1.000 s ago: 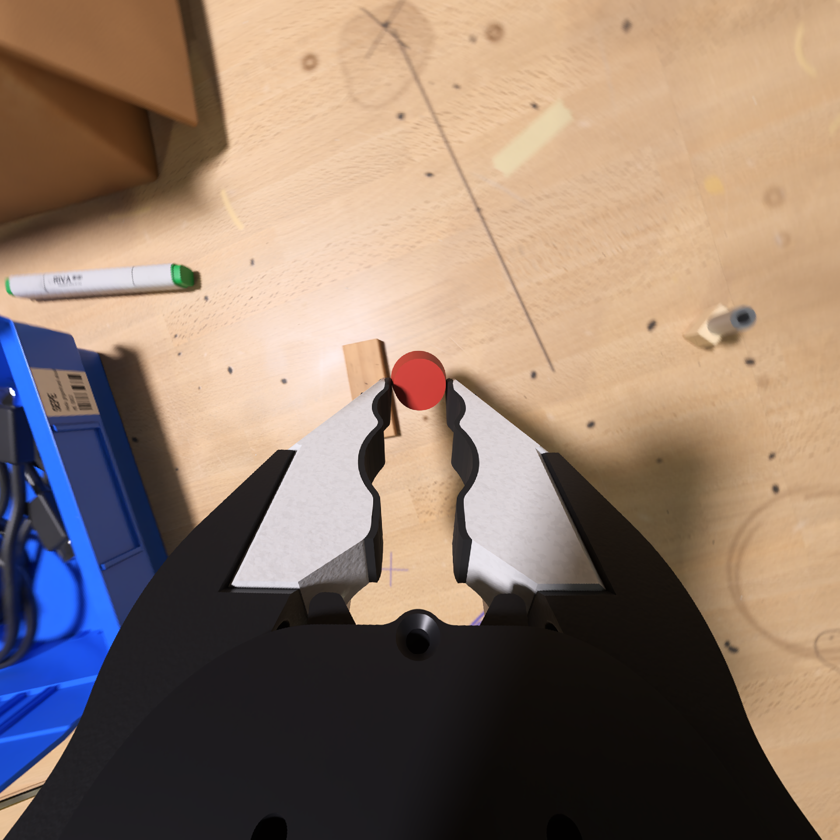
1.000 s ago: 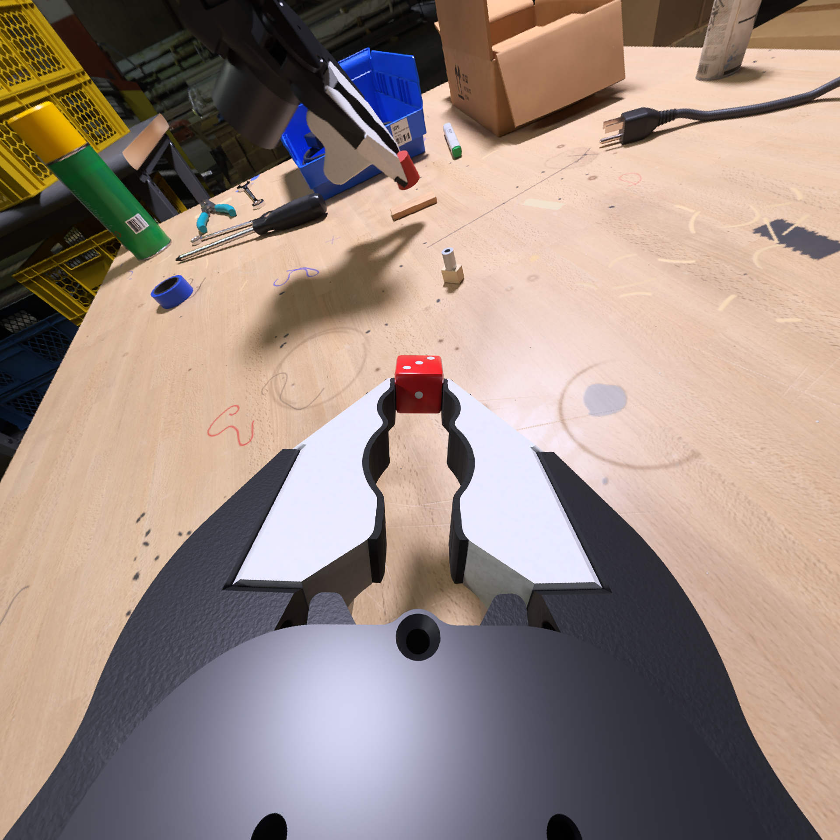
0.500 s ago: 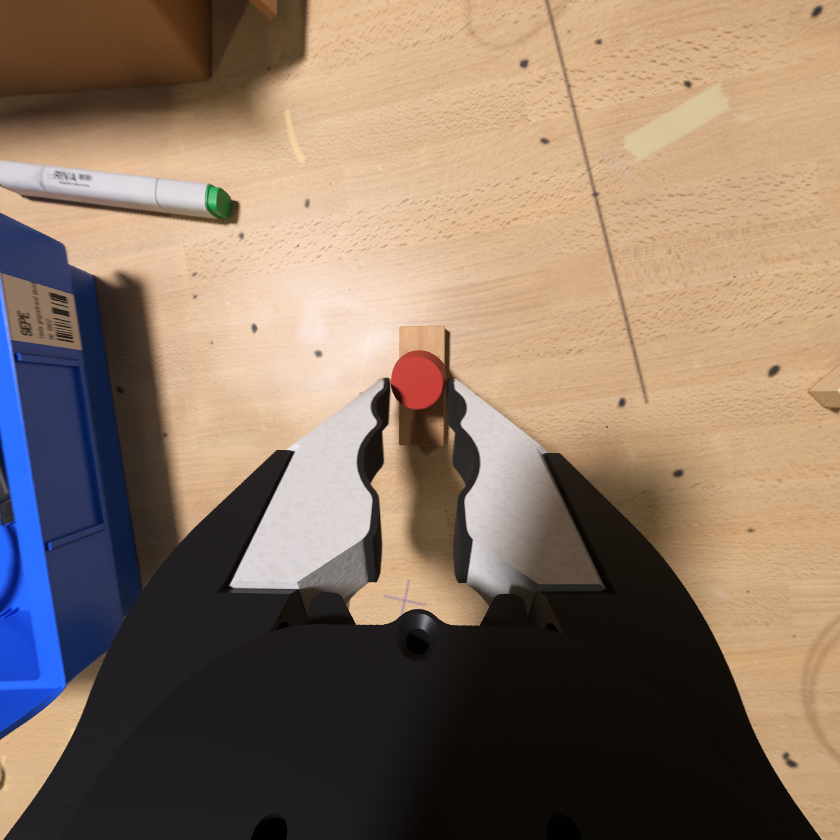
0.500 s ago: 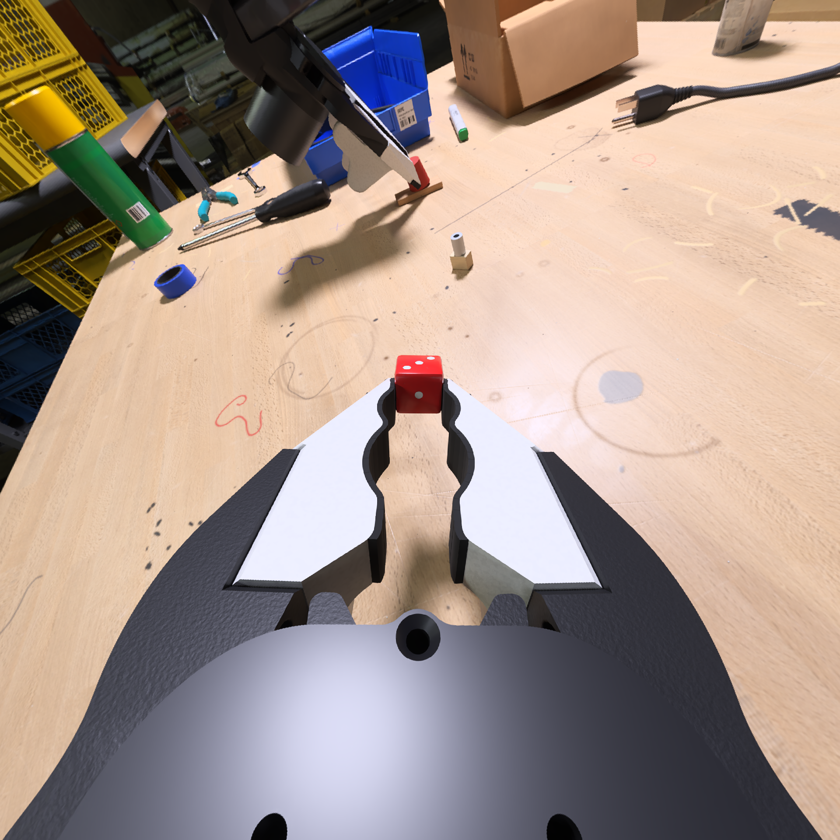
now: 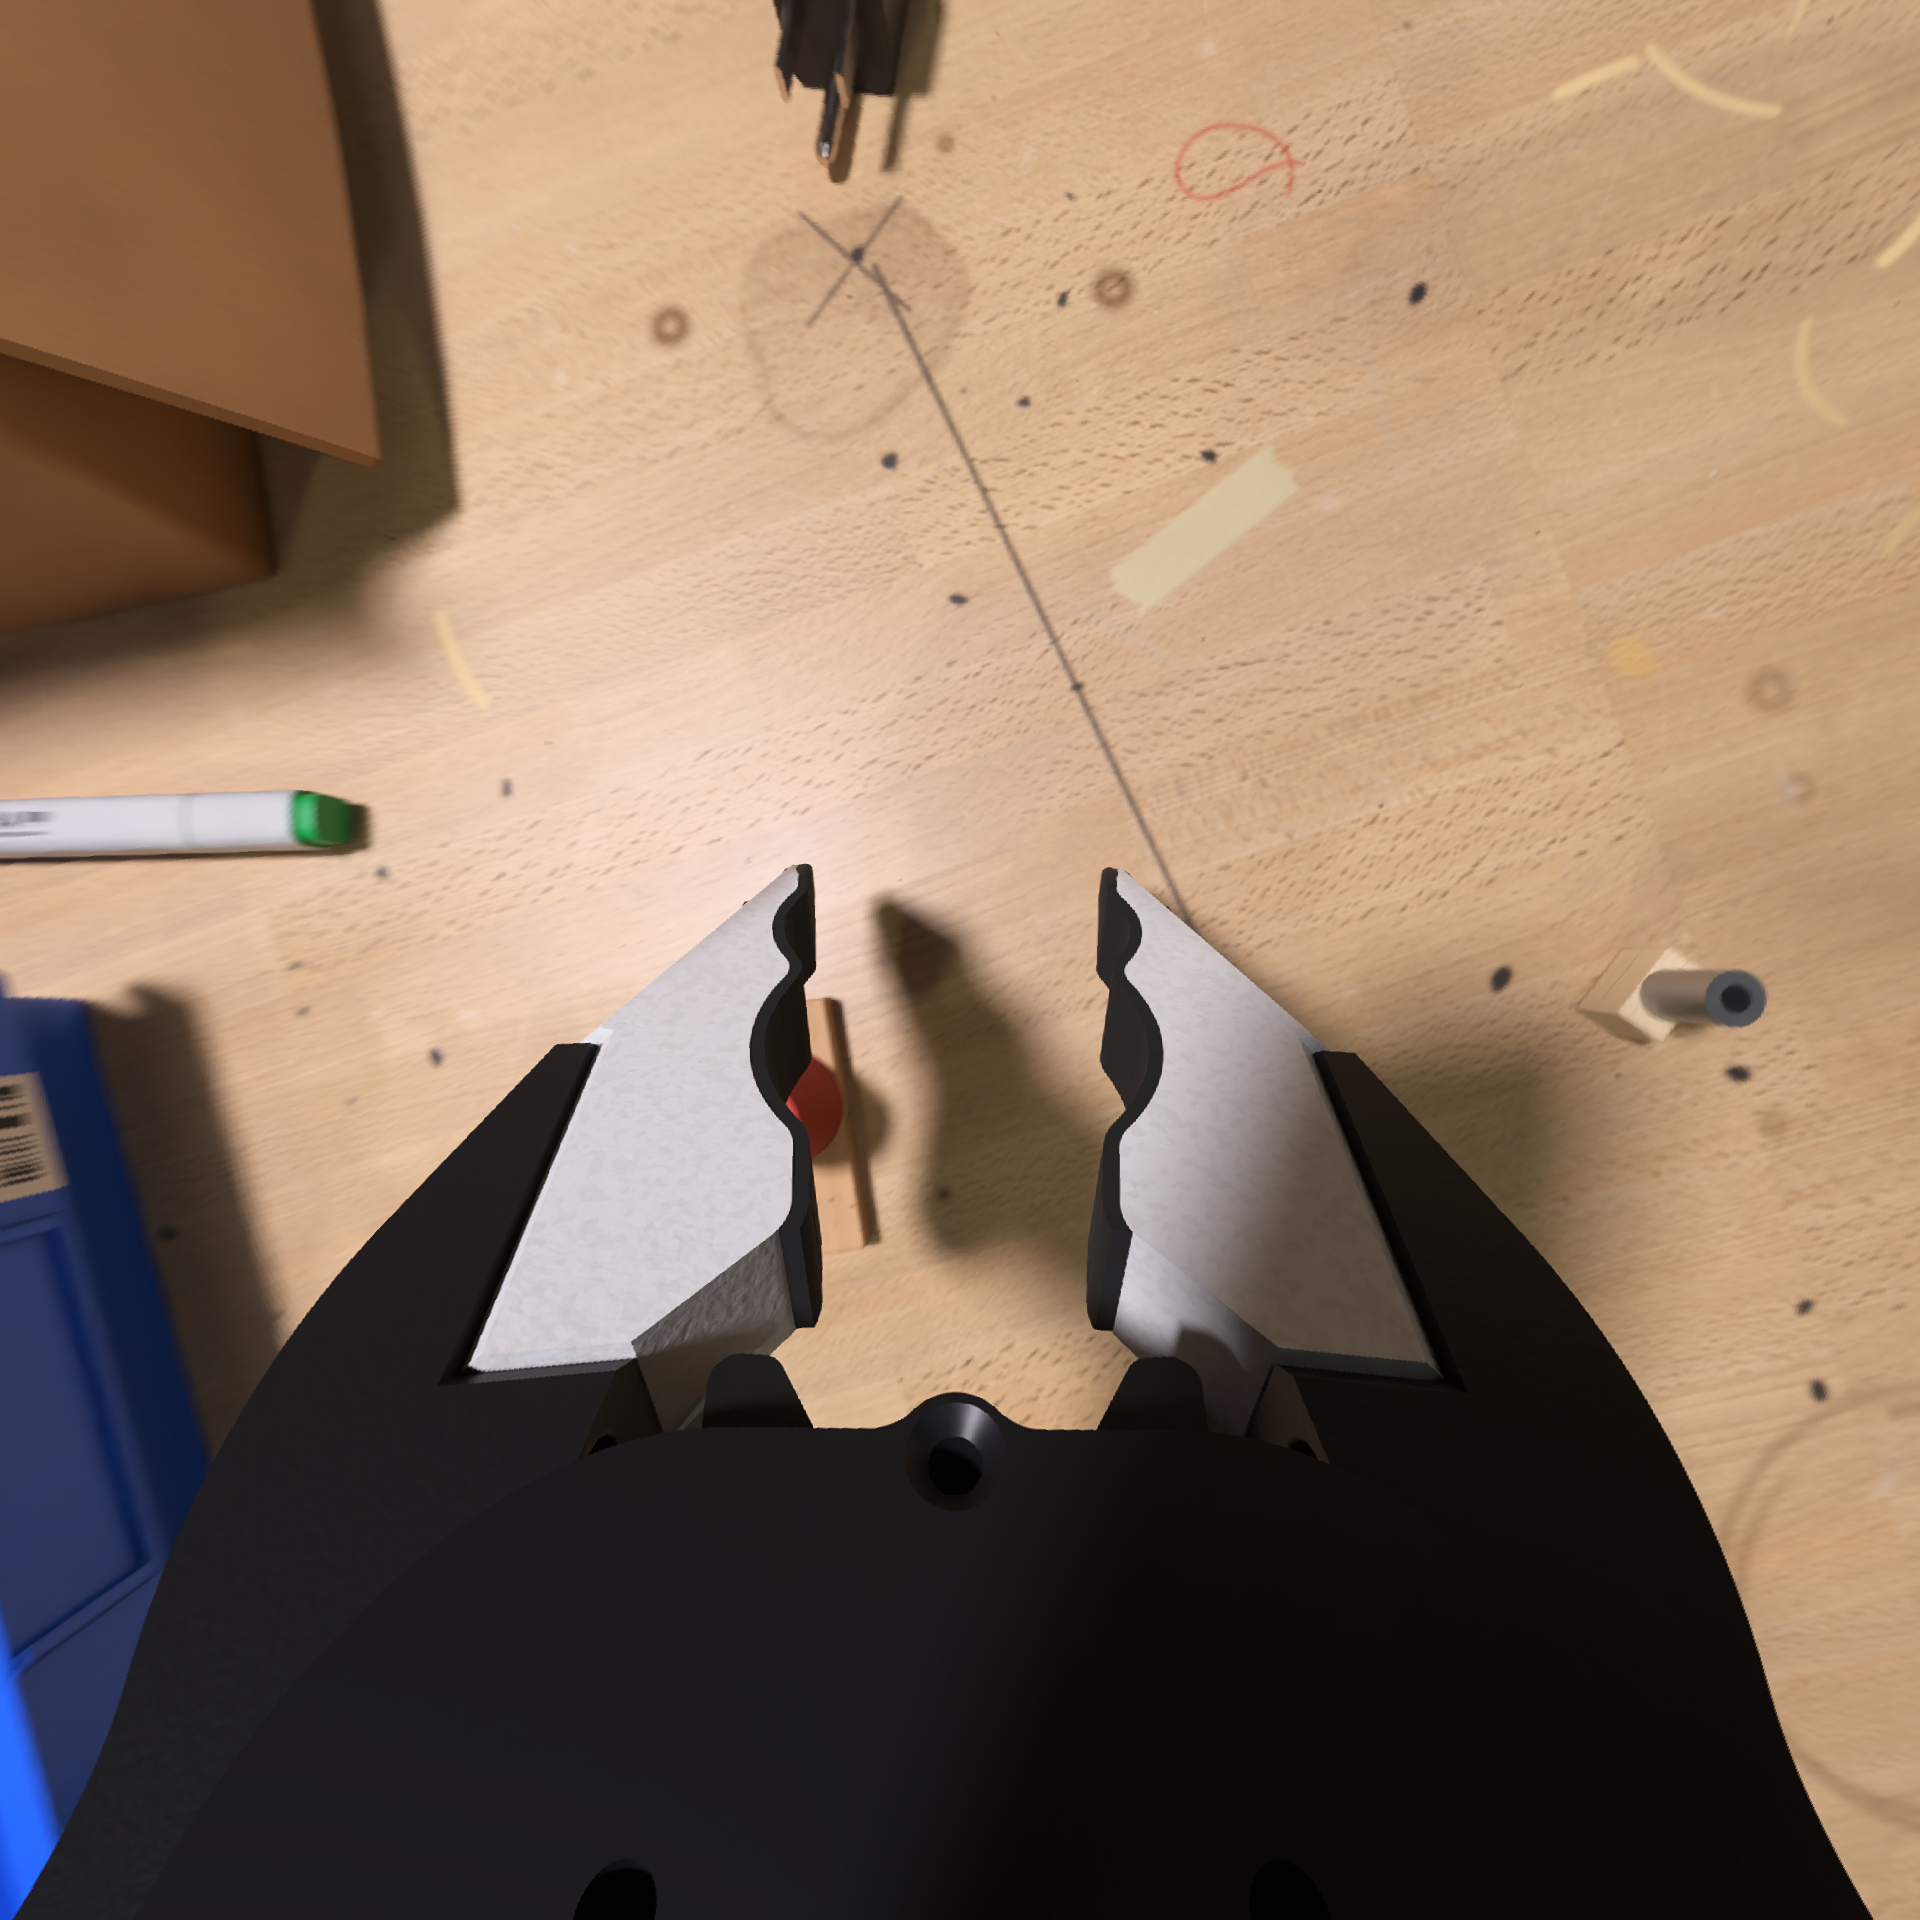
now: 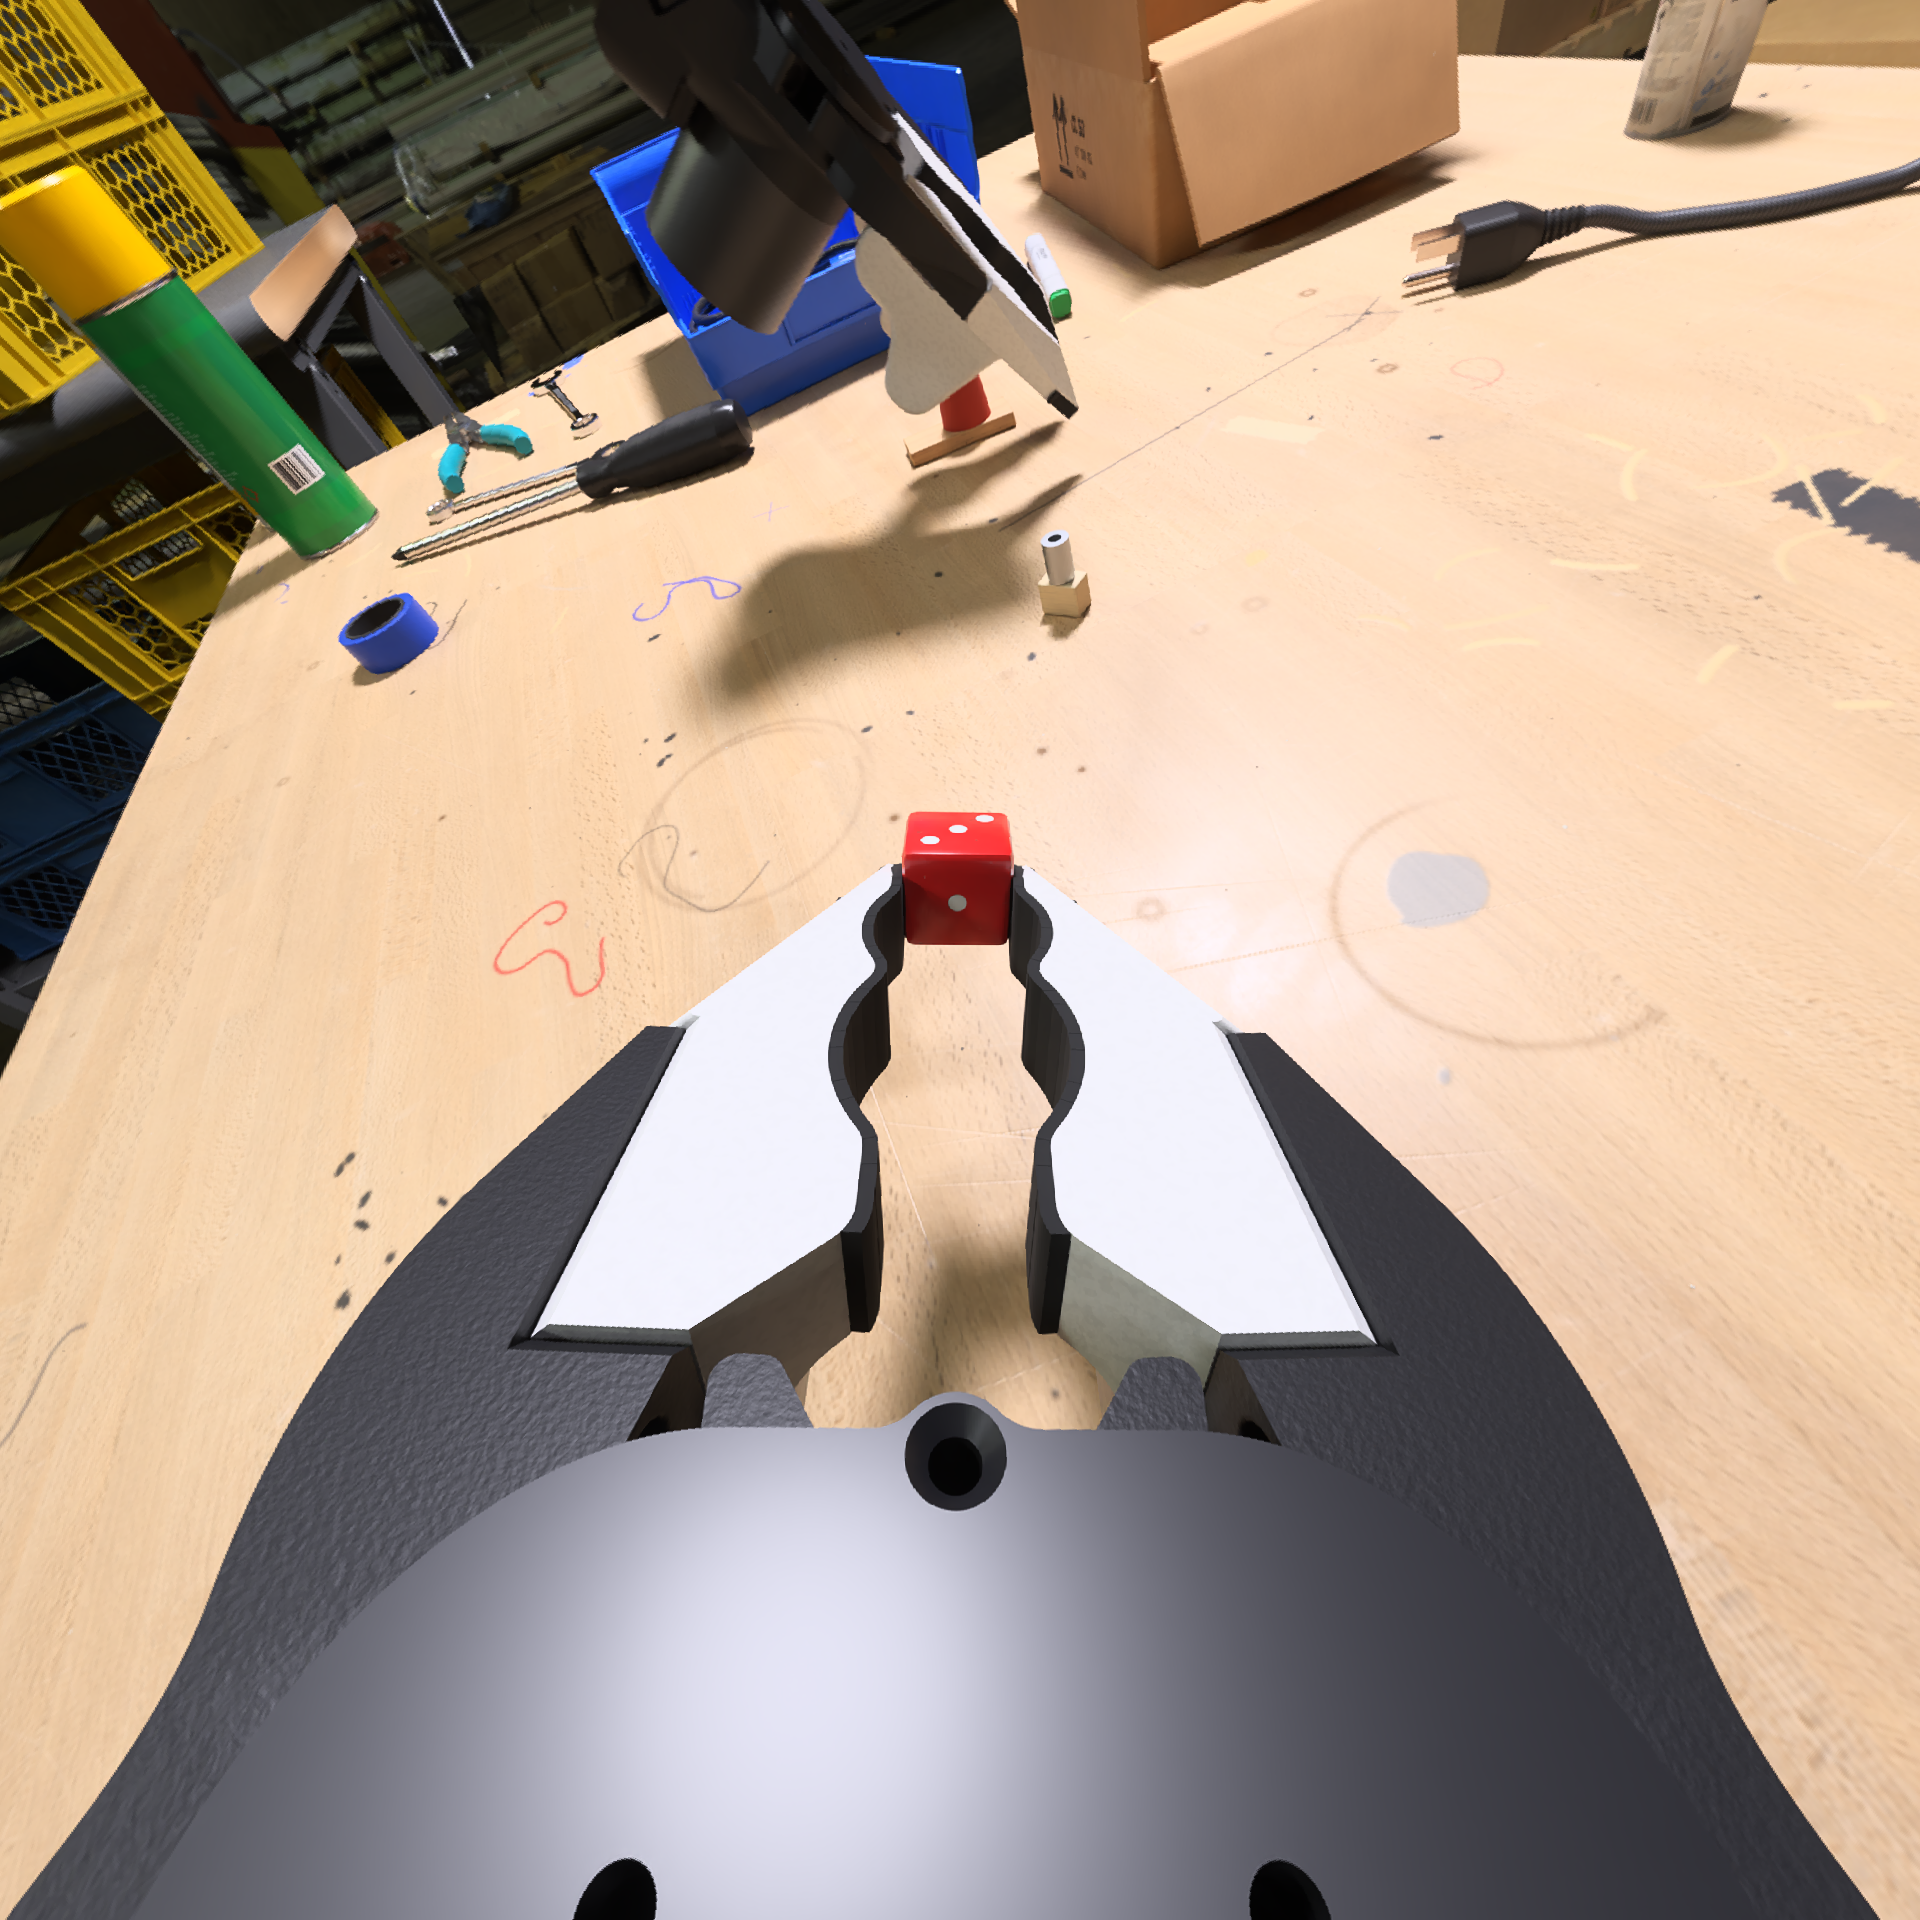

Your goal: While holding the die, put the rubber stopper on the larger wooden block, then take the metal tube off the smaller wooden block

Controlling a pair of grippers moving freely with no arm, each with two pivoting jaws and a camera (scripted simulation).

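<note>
Now our left gripper (image 5: 954,883) has its fingers spread, empty. The metal tube (image 5: 1704,1000) stands off to its right, probably upright. Our right gripper (image 6: 956,883) pinches the die (image 6: 957,876).

Red die (image 6: 956,878): white pips, pinched at the right claw (image 6: 956,904) tips, above the tabletop (image 6: 1351,1143). Red rubber stopper (image 6: 964,403): upright on larger wooden block (image 6: 961,438), a thin flat slat. Grey metal tube (image 6: 1056,557): upright on smaller wooden block (image 6: 1064,596), a pale cube, well apart from the slat.
</note>
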